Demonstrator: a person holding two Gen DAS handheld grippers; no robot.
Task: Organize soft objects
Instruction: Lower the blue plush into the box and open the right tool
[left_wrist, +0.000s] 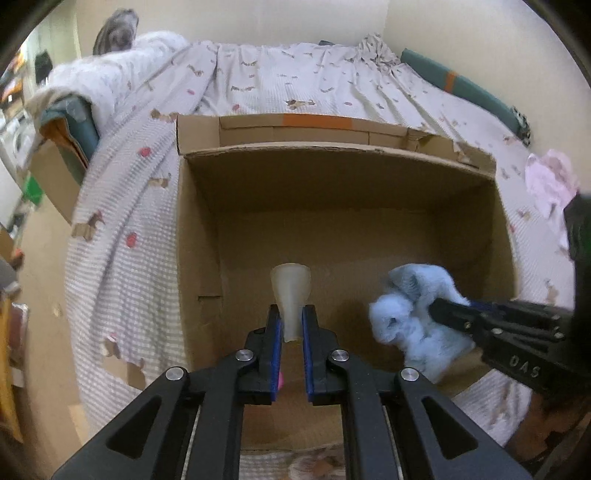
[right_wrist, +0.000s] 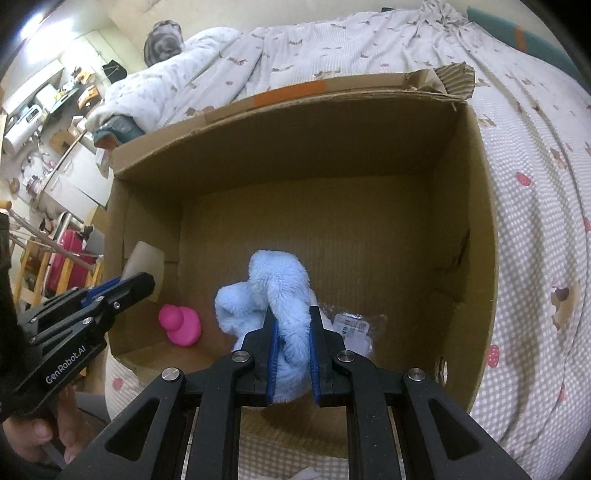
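Observation:
An open cardboard box (left_wrist: 199, 236) (right_wrist: 480, 221) sits on the bed. My left gripper (left_wrist: 291, 314) is shut on a translucent whitish soft piece (left_wrist: 290, 291) and holds it over the box; it also shows in the right wrist view (right_wrist: 144, 258). My right gripper (right_wrist: 292, 314) is shut on a fluffy light-blue plush toy (right_wrist: 273, 288) (left_wrist: 410, 314), held inside the box opening. The right gripper (left_wrist: 443, 308) enters from the right in the left wrist view. A pink rubber duck (right_wrist: 180, 325) and a clear packaged item (right_wrist: 354, 326) lie on the box floor.
The bed is covered by a patterned white quilt (left_wrist: 122, 229) (right_wrist: 535, 229). A pink cloth (left_wrist: 550, 181) lies on the bed at right. A teal pillow (left_wrist: 461, 85) lies by the wall. Furniture and clutter (right_wrist: 55, 110) fill the room at left.

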